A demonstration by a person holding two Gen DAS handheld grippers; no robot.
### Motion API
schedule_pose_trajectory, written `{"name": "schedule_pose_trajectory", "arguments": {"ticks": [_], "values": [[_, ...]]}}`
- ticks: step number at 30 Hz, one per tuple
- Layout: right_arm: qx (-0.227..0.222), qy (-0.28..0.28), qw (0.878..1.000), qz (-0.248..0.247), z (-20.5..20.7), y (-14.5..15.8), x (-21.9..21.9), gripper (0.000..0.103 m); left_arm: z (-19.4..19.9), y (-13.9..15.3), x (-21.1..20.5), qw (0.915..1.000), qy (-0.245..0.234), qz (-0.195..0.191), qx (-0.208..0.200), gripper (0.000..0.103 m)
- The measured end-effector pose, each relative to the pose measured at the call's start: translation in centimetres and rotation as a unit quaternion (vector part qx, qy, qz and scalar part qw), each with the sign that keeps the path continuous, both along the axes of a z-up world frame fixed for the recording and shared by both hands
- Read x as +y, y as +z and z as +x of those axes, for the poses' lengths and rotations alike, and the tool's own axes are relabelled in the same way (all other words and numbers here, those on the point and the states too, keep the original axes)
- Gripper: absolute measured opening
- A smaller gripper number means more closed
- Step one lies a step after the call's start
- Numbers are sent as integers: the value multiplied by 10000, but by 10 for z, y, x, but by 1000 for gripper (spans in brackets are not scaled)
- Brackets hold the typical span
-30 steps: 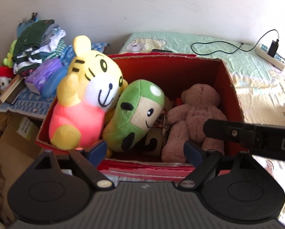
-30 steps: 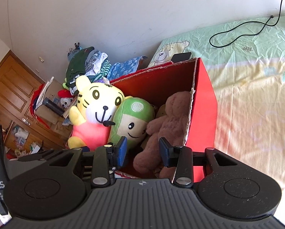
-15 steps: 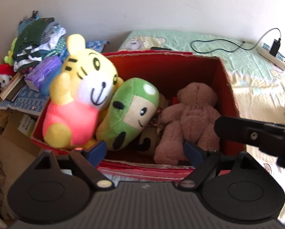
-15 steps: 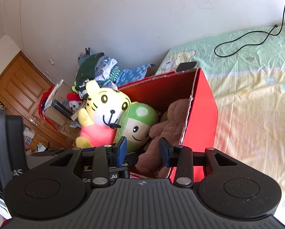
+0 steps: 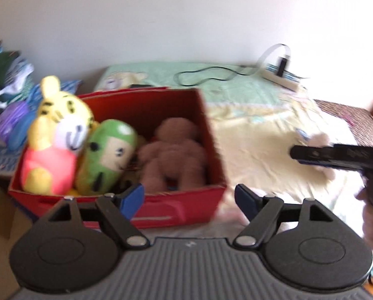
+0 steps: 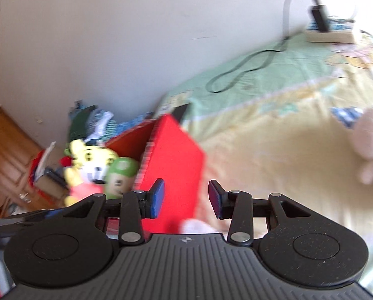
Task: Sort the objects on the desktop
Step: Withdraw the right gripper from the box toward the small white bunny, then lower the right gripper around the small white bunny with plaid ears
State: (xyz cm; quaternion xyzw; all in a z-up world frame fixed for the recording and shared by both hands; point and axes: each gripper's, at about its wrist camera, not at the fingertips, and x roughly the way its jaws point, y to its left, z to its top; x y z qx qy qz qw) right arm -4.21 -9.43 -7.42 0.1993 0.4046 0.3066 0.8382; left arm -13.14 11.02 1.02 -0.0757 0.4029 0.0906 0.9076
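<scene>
Now that both views have swung right from the red box (image 5: 176,210), the empty, wide-open right gripper (image 6: 186,197) and left gripper (image 5: 189,197) face a pale plush toy (image 6: 371,147) lying on the bedsheet (image 6: 274,135) well right of it, probably next to collect.

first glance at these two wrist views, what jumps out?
The red box on the bed, with three plush toys in it: a yellow tiger at its left end, a green plush in the middle, a brown teddy bear at the right. Out on the yellow bedsheet, a pale pink plush lies alone, right of the box. Both the left gripper and right gripper are open and empty.
</scene>
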Motion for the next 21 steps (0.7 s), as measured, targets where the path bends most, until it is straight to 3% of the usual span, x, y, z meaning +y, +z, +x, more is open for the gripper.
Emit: {"name": "schedule_pose_trajectory", "arguments": {"ticks": [4,9,14,21], "values": [[241,-284,9990,-263,1,-13,-27,44,-1,-14,-36,9978,-643,-65,157,83],[374,-229,9983,-373,-10,-23,-46,44,13,-54,-68,9894,-1217,-465,636,87],[209,29,9986,-479,-22,-24,-44,44,29,-108,-82,9859,-1100,-407,1192,83],[369,562,9972,-315,-12,-40,-21,44,49,-131,-100,9875,-1049,247,1149,81]]}}
